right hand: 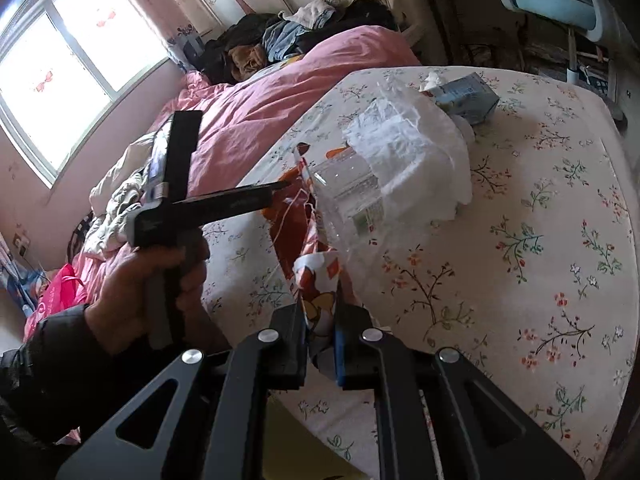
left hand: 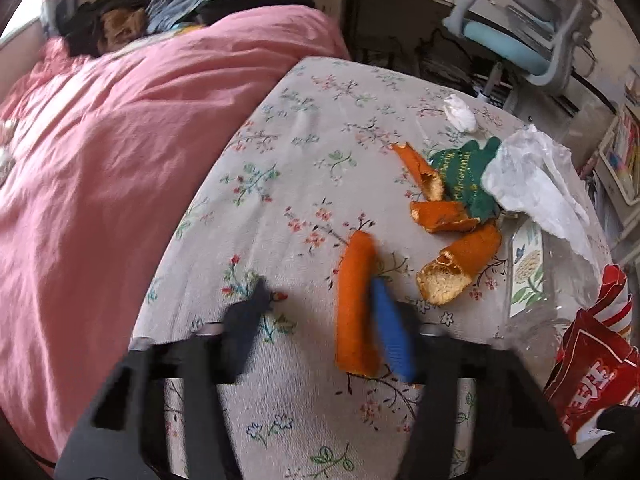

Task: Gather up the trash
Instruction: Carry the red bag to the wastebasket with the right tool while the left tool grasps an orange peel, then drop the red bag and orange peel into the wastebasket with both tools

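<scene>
A bed fills both views. Its far half lies under a rumpled pink duvet (left hand: 132,152), with a heap of dark and blue clothes (left hand: 172,12) at the far end. The near half is a floral sheet (left hand: 304,128) – pale, printed with small sprigs – and the trash lies scattered on it.

In the right wrist view a clear plastic bag (right hand: 404,160), with what looks like a clear bottle inside, rises from the right gripper (right hand: 320,344). Its jaws are pinched tight on the bag's edge together with a red and white printed wrapper (right hand: 316,300). A small blue and white carton (right hand: 468,98) sits on the sheet beyond the bag. To the left, a hand (right hand: 160,288) holds the other tool by its handle.

In the left wrist view the left gripper (left hand: 320,320) stands partly open. A long strip of orange peel (left hand: 356,300) lies against its blue right pad (left hand: 390,332) – the left finger is apart from it. Three more curled peels (left hand: 444,216) lie just beyond, beside a green wrapper (left hand: 466,178), a white plastic bag (left hand: 528,180) and a crumpled tissue (left hand: 460,114).
</scene>
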The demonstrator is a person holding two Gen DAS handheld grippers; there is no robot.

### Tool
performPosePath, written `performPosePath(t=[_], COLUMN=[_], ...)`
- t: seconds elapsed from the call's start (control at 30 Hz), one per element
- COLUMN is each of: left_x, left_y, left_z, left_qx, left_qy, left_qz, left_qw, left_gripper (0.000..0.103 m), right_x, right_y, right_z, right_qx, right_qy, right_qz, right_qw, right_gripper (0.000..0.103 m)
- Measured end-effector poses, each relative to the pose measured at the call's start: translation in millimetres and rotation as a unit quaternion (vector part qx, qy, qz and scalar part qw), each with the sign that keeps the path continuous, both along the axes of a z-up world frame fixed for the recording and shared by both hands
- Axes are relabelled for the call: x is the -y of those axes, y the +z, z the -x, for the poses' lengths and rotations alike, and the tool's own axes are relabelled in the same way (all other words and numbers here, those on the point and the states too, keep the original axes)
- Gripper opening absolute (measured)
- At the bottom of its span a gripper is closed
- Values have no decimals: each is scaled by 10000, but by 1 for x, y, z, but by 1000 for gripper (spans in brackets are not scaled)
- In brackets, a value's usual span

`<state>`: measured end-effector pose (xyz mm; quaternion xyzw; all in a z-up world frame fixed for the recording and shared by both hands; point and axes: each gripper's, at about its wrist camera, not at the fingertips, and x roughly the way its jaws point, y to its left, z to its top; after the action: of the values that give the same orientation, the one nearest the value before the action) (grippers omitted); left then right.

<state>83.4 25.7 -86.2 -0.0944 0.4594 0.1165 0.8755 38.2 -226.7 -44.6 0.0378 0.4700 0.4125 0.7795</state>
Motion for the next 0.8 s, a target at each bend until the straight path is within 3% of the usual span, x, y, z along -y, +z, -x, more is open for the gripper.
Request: performPosePath(t=[0.03, 0.07, 0.27, 0.57, 0.8], left_x=[0, -1, -2, 7, 43], left_y=[0, 0, 8, 28, 23], left_z=[0, 1, 20, 85, 139], left_qx=[7, 15, 174, 444, 212], left_qy=[-55, -69, -181, -504, -1108], left_qz=[86, 148, 565, 1122, 1125], left_qw=[9999, 9999, 9981, 9914, 9872], left_gripper=[17, 16, 15, 15, 15], right_x=[-1, -3, -2, 0, -16], right_y=[0, 1, -2, -13, -35], right_z=[3, 2, 23, 76, 117], right_qx=[-6, -14, -170, -431, -632], right_qy=[48, 74, 160, 343, 734], right_qz=[1, -2, -167, -288, 370], right_qw=[10000, 10000, 9996, 9981, 9946], right_gripper=[11, 11, 11, 11, 11])
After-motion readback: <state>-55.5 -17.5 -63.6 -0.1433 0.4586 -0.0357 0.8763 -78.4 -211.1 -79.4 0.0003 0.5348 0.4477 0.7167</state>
